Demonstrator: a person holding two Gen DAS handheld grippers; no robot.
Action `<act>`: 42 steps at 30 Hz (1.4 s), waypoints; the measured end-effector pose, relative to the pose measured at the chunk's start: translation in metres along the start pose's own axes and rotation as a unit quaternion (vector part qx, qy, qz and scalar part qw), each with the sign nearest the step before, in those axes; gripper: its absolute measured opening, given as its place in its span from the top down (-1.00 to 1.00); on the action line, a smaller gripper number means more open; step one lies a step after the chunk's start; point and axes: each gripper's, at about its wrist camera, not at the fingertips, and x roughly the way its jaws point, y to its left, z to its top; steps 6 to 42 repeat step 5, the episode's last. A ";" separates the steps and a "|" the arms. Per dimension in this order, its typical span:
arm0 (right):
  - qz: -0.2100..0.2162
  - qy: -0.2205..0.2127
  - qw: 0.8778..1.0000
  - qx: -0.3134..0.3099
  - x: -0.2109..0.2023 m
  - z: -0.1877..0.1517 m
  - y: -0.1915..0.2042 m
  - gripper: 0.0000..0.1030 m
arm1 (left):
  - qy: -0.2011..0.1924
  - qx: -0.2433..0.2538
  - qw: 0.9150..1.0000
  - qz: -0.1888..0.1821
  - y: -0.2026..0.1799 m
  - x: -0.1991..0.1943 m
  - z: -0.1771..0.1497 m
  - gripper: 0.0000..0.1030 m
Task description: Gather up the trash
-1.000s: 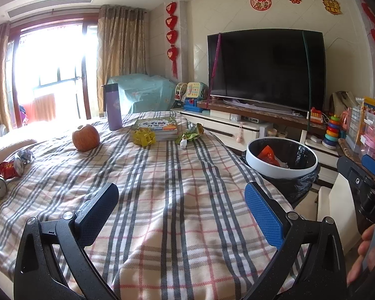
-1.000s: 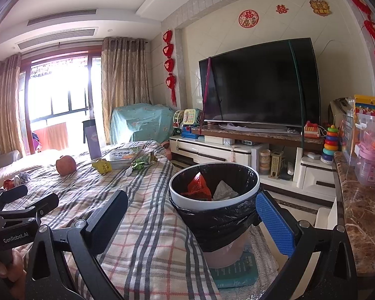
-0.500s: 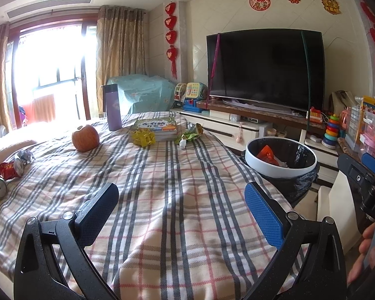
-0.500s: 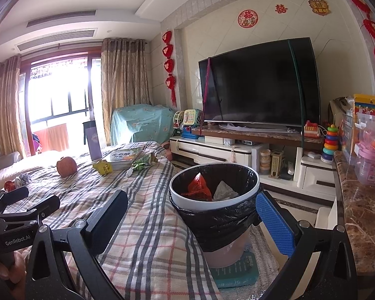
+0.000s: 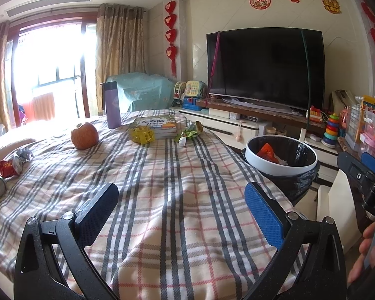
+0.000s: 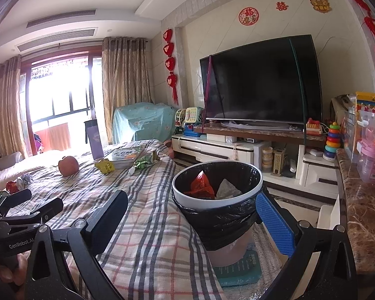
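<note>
Hovering over the plaid counter [image 5: 177, 200], left gripper [image 5: 180, 202] spread wide, holding nothing; right gripper [image 6: 187, 215] likewise wide and bare. Lying at far left: crushed cans [image 5: 8, 167]; yellow wrapper [image 5: 141, 136] upper centre; lined bin [image 6: 217, 192] beside.

Bin [image 5: 280, 155] right of table [image 5: 177, 200]; apple [image 5: 84, 135] left of book [image 5: 156, 124].

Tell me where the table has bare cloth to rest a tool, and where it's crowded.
The broad plaid stretch right ahead of the left tool is bare, bordered by the apple beyond and the trash bin on the right. Crowded: the far end, with the yellow wrapper, books, green wrapper and purple bottle; and the left edge with crushed cans.
</note>
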 end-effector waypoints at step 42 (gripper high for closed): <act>0.004 0.004 1.000 0.003 0.002 0.000 0.001 -1.00 | 0.001 -0.001 1.000 -0.002 0.001 0.001 0.000 -1.00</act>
